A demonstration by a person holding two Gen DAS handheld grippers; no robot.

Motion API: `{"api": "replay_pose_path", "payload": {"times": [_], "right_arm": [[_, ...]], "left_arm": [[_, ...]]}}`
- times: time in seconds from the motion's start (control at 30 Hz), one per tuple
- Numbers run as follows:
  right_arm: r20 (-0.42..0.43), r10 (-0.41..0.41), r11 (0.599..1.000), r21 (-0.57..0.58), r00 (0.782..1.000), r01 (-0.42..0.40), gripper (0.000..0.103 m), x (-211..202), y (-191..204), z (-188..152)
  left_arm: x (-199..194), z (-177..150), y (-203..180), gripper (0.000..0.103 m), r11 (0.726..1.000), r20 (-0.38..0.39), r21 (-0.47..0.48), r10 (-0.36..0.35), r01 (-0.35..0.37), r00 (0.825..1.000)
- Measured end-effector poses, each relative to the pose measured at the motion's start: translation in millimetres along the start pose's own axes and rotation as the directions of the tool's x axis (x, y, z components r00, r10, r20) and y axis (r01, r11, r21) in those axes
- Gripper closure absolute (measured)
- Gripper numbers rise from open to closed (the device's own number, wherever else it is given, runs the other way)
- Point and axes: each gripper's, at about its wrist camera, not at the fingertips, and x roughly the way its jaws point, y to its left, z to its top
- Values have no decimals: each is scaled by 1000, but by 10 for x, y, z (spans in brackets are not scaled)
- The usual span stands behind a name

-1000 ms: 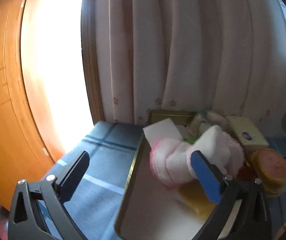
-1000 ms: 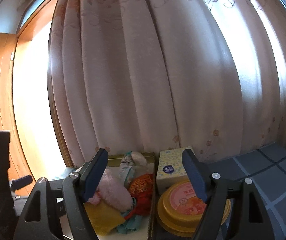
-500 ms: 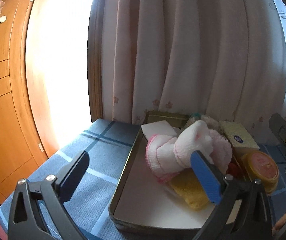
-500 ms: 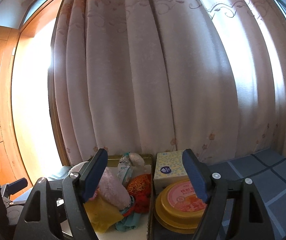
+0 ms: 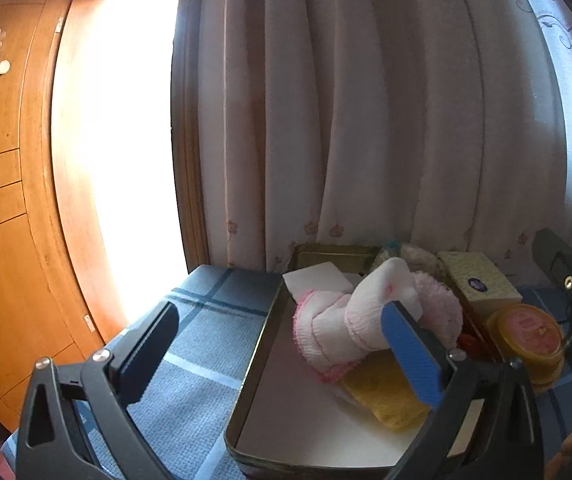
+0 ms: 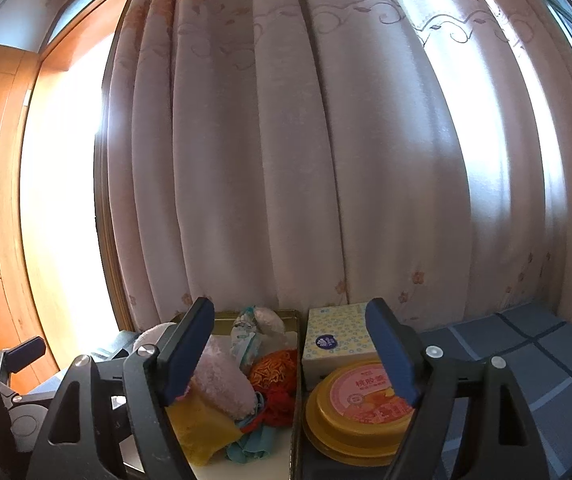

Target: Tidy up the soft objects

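A metal tray (image 5: 252,364) sits on the blue plaid surface and holds soft things. A rolled pink-and-white towel (image 5: 342,330) lies on a yellow cloth (image 5: 386,396), with a white pad (image 5: 318,278) behind. My left gripper (image 5: 282,354) is open and empty, held above the tray's near left edge. In the right wrist view the tray (image 6: 296,420) shows a fluffy pink item (image 6: 224,384), the yellow cloth (image 6: 202,428), a red-orange embroidered piece (image 6: 276,376) and a teal cloth (image 6: 252,446). My right gripper (image 6: 290,354) is open and empty above them.
A patterned tissue box (image 6: 336,338) and a round yellow tin (image 6: 360,410) stand right of the tray. Pale flowered curtains (image 6: 286,160) hang close behind. A wooden wardrobe (image 5: 2,220) stands at the left. The blue plaid surface (image 5: 198,340) extends left and right.
Both grippers have pulled back and risen from the tray, so the tray and its contents look lower and smaller. The left gripper stays open. Nothing in the tray moved.
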Motion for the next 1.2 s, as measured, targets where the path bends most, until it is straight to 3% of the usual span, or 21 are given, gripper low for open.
{"api": "replay_pose_path", "payload": {"times": [1.2], "right_arm": [[9,-1,1000,-10,1000,1,23,-51,8,9]], "left_arm": [[-36,-12,-47,0,1000,15,0,-5,5,1000]]}}
